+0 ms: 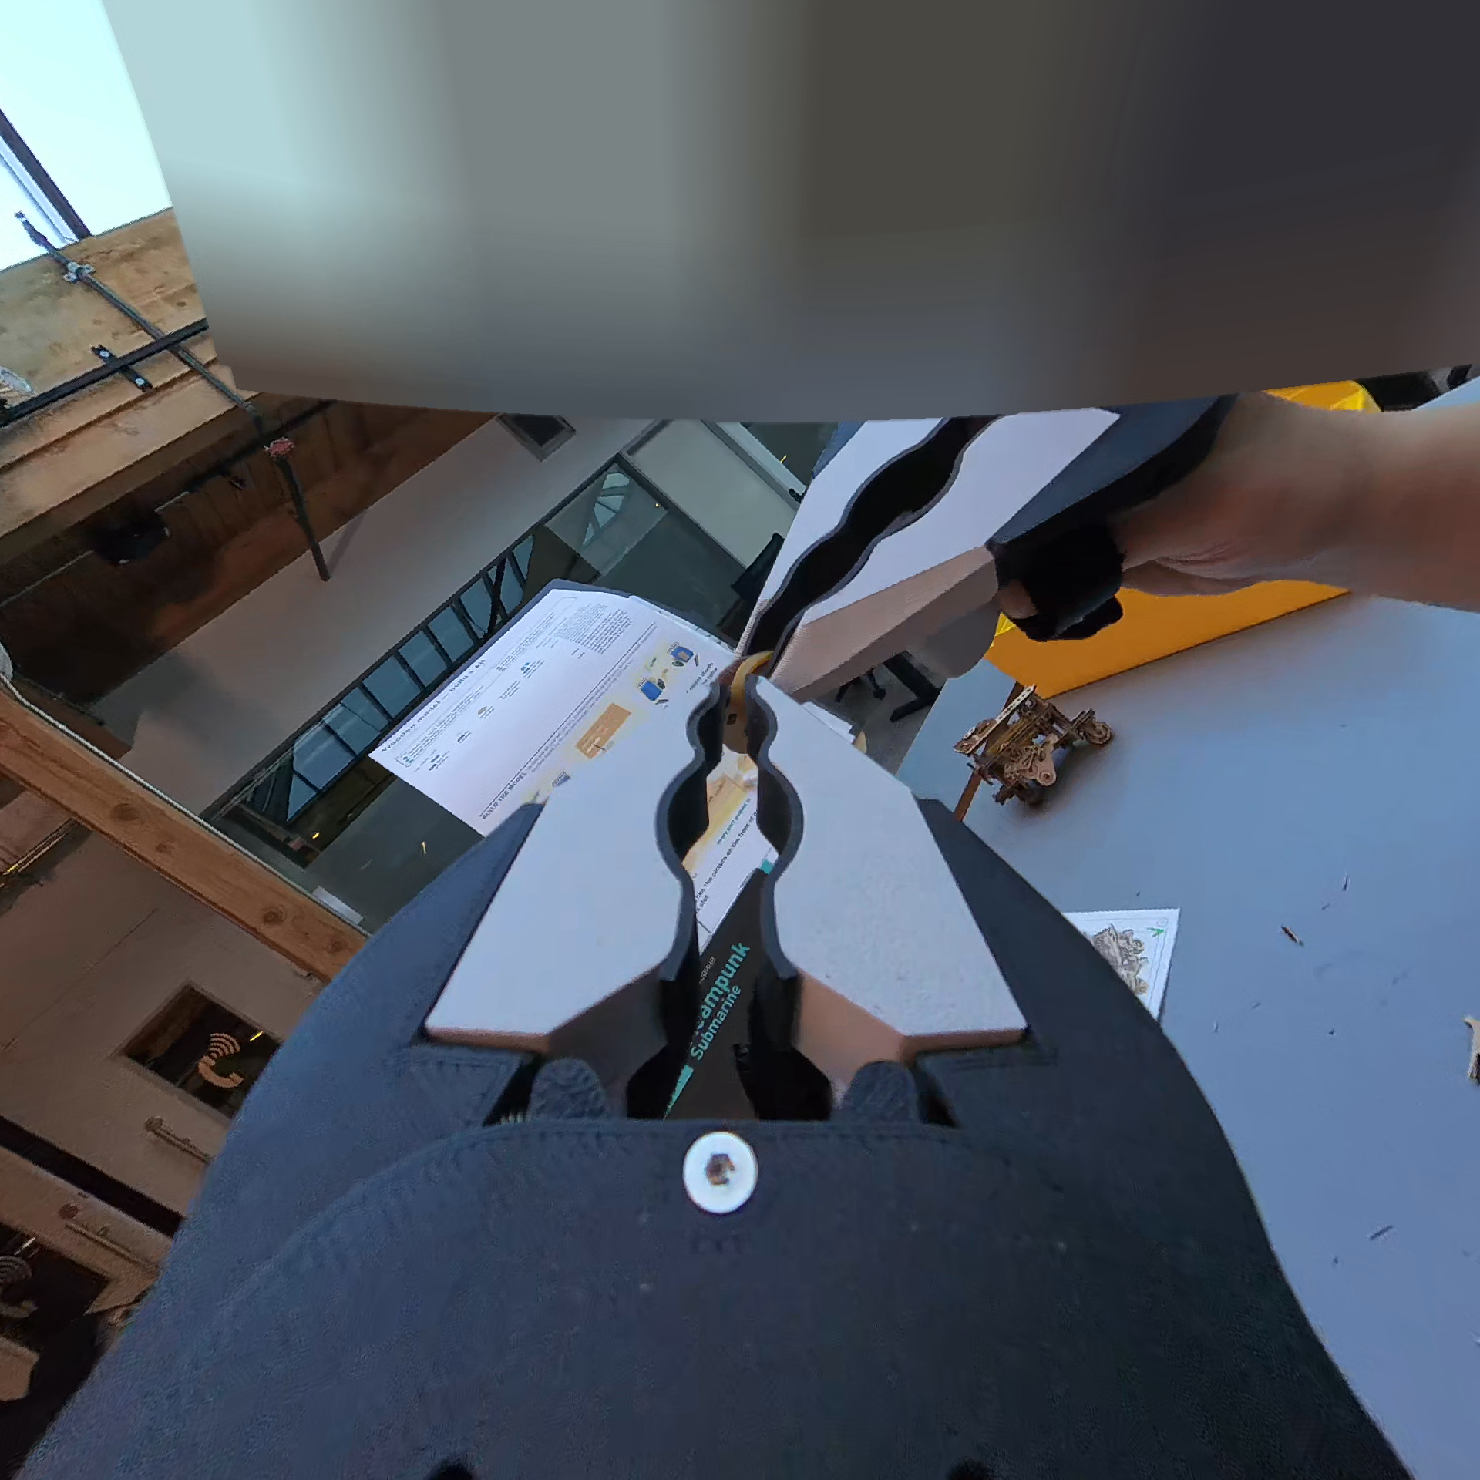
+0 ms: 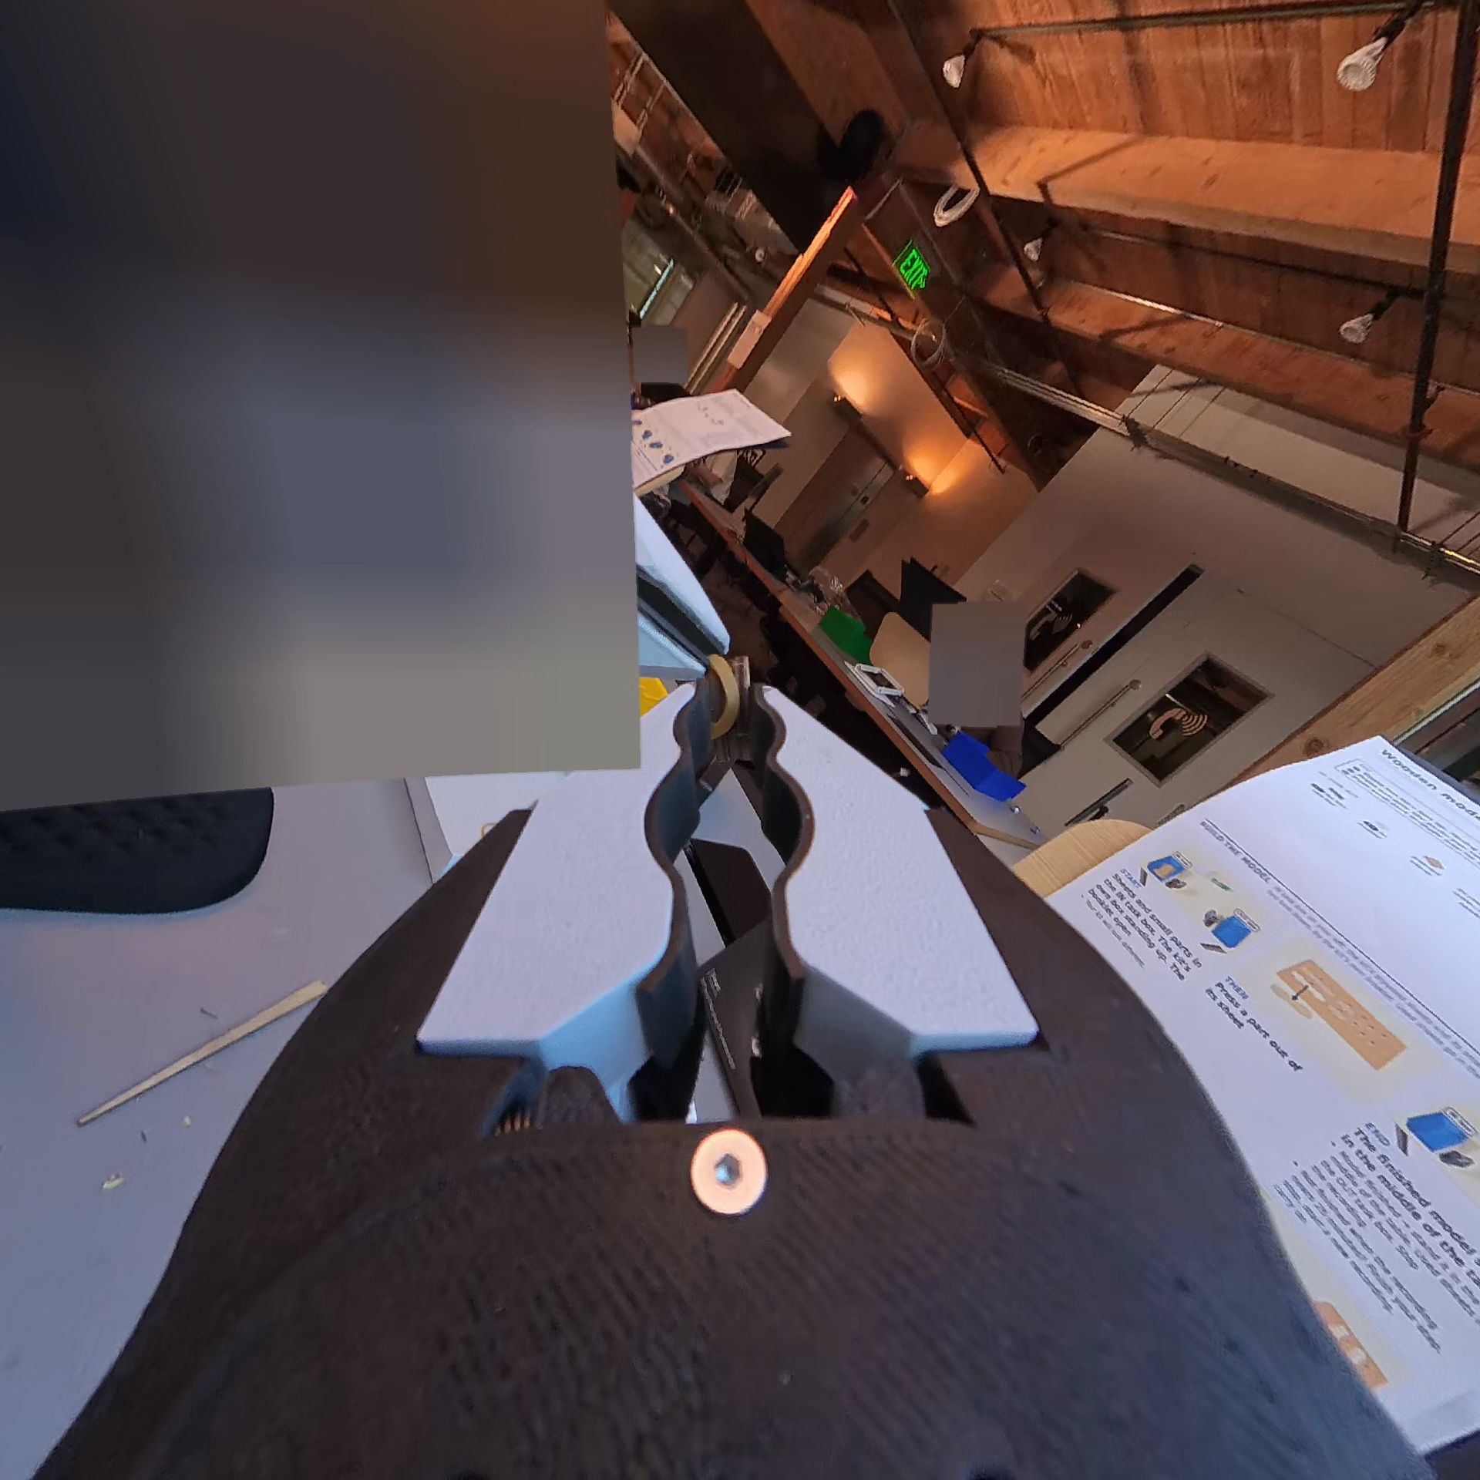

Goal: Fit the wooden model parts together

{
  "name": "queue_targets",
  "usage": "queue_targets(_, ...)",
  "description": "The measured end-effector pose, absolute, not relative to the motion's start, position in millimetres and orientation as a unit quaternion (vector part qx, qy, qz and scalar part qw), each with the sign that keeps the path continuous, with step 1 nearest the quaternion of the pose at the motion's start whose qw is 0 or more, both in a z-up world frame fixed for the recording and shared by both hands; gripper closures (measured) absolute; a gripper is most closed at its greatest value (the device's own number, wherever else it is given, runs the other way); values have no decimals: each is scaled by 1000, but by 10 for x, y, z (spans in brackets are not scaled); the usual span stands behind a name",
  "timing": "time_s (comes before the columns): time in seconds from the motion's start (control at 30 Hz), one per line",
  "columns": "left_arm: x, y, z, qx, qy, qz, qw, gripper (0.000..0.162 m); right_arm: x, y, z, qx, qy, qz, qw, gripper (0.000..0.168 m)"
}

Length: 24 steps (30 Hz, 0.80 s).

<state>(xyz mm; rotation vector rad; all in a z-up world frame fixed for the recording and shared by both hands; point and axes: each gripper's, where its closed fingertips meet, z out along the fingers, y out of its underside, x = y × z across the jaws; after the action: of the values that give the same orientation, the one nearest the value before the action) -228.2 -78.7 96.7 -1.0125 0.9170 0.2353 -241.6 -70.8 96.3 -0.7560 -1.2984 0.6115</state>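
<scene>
Left hand-held gripper (image 1: 735, 705) and right hand-held gripper (image 2: 733, 705) tips pinching small wooden ring part (image 2: 725, 695), edge-on, axis unclear

Left wrist view: cool daylight, window (image 1: 48, 120) upper left blown out white. Counter (image 1: 1281, 881) evenly lit, soft shadows.

Right wrist view: dimmer, warm orange from wall lamps (image 2: 853, 388) and ceiling spotlights (image 2: 1361, 60); glare on the instruction sheet (image 2: 1321, 1001).

Both: strong wide-angle bending at edges, large smooth blurred patches, near tool body slightly soft.
</scene>
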Motion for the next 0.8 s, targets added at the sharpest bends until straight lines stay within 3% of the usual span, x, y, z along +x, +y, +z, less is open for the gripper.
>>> queue_targets(0.8, -2390, -656, 927, -488, 401, 154, 760, 162, -2427, -635, 935, -369, -575, 284, 673, 162)
